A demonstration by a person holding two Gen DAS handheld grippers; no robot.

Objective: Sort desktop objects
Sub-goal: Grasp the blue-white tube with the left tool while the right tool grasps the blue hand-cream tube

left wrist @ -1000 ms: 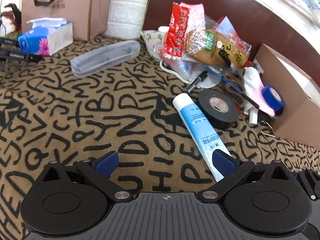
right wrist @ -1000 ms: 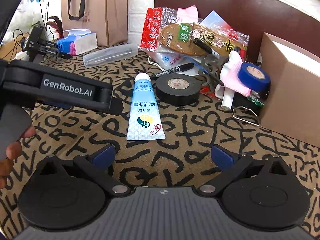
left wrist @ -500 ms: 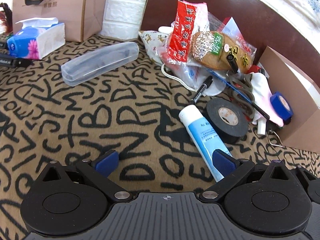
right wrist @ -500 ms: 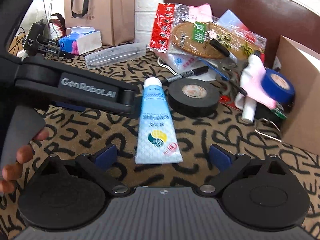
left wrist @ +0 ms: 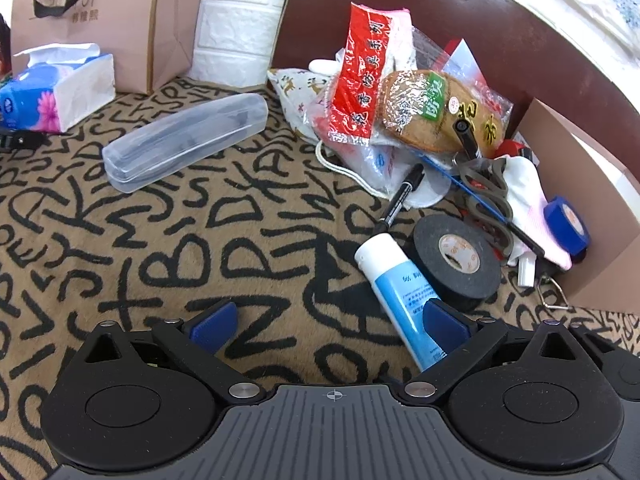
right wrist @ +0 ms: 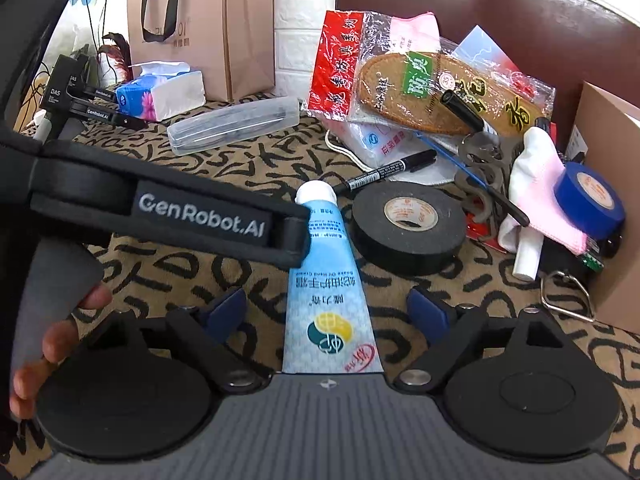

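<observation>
1. Here, in the right wrist view, the right gripper point(right wrist: 326, 312) sits low in the frame with its blue pads on either side of the tube of hand cream point(right wrist: 328, 300); the jaws are closing, with clear gaps on both sides, so neither pad presses on the tube yet.
2. The tube lies flat on the letter-patterned cloth point(right wrist: 248, 168), white cap toward the top of the frame and crimped end at the gripper's body at bottom centre.
3. The left gripper point(right wrist: 298, 236) reaches in from the left edge of that view, its dark finger crossing over the tube just below the cap; a hand point(right wrist: 60, 332) holds its grey handle at lower left.
4. In the left wrist view, the left gripper point(left wrist: 332, 320) stands wide apart with only cloth point(left wrist: 200, 240) between its pads; the tube point(left wrist: 394, 276) lies at the right-hand pad, partly hidden behind it, and whether they touch I cannot tell.
5. A roll of black tape point(right wrist: 408, 226) lies just right of the tube, and a black marker point(right wrist: 386, 172) lies near the cap, at the upper right of it.
6. Further right, a blue tape roll point(right wrist: 588, 200) rests beside a cardboard box point(right wrist: 612, 200).
7. A clear plastic case point(right wrist: 234, 126) and a tissue pack point(right wrist: 160, 94) lie in the upper left.
</observation>
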